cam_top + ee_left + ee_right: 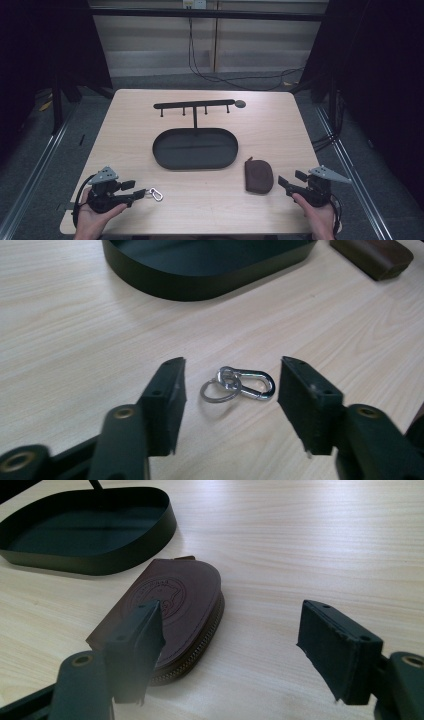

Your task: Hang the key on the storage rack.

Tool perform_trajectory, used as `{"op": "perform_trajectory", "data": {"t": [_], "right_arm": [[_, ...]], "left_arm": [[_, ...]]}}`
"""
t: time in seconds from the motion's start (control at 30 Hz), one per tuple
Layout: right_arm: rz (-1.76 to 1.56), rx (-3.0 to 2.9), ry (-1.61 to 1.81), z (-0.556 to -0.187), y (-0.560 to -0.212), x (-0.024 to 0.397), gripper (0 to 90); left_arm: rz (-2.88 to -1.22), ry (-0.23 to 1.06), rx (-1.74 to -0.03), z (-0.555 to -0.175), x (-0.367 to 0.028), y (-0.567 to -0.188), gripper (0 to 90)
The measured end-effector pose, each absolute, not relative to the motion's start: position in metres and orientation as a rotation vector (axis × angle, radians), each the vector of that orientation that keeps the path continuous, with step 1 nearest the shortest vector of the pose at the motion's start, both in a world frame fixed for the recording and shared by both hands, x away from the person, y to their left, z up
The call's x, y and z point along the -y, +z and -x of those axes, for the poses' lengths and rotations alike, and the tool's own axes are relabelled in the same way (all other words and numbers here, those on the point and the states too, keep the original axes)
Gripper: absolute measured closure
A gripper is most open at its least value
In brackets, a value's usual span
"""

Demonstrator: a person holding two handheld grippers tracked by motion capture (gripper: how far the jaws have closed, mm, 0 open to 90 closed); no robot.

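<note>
A small silver carabiner with a key ring lies flat on the wooden table. My left gripper is open at the near left, its jaws standing either side of the carabiner without touching it. A brown leather zip pouch lies at the near right. My right gripper is open just right of the pouch, nothing between its jaws; the pouch lies partly behind its left jaw in the right gripper view.
A black oval tray sits mid-table, with an upright post carrying a black bar with several hooks. Dark curtains flank the table and cables lie on the floor behind it.
</note>
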State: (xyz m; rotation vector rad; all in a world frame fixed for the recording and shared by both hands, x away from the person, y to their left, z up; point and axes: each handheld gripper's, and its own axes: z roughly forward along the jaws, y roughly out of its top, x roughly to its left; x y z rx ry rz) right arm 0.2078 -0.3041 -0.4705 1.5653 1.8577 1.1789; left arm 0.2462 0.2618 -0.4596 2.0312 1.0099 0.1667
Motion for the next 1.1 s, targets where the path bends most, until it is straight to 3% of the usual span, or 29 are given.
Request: {"op": "perform_trajectory", "data": {"t": [0.2,0.27,0.57,0.7,0.73,0.83,1.1], "right_arm": [[-1.567,-1.873,1.17,-0.209,-0.471,0.303,25.9],[-1.564,-1.884,1.17,-0.208,-0.47,0.302,25.6],[-1.561,-1.903,1.163,-0.206,-0.469,0.3,25.5],[-1.564,-1.909,1.169,-0.207,-0.469,0.3,25.1],[-1.569,-1.912,1.173,-0.207,-0.47,0.3,25.0],[-1.577,-1.916,1.172,-0.208,-0.47,0.3,24.9],[-1.581,-1.916,1.175,-0.208,-0.471,0.3,24.9]], "left_arm": [[-2.066,0.144,-0.993,-0.247,-0.261,-0.46,50.9],[-2.073,0.153,-1.014,-0.247,-0.261,-0.46,41.8],[-2.087,0.138,-1.048,-0.249,-0.263,-0.453,38.1],[-2.122,0.16,-1.016,-0.249,-0.26,-0.448,40.6],[-2.141,0.154,-0.995,-0.249,-0.259,-0.448,46.6],[-2.184,0.141,-0.967,-0.25,-0.253,-0.445,50.7],[-2.308,0.135,-0.916,-0.262,-0.238,-0.437,57.6]]}}
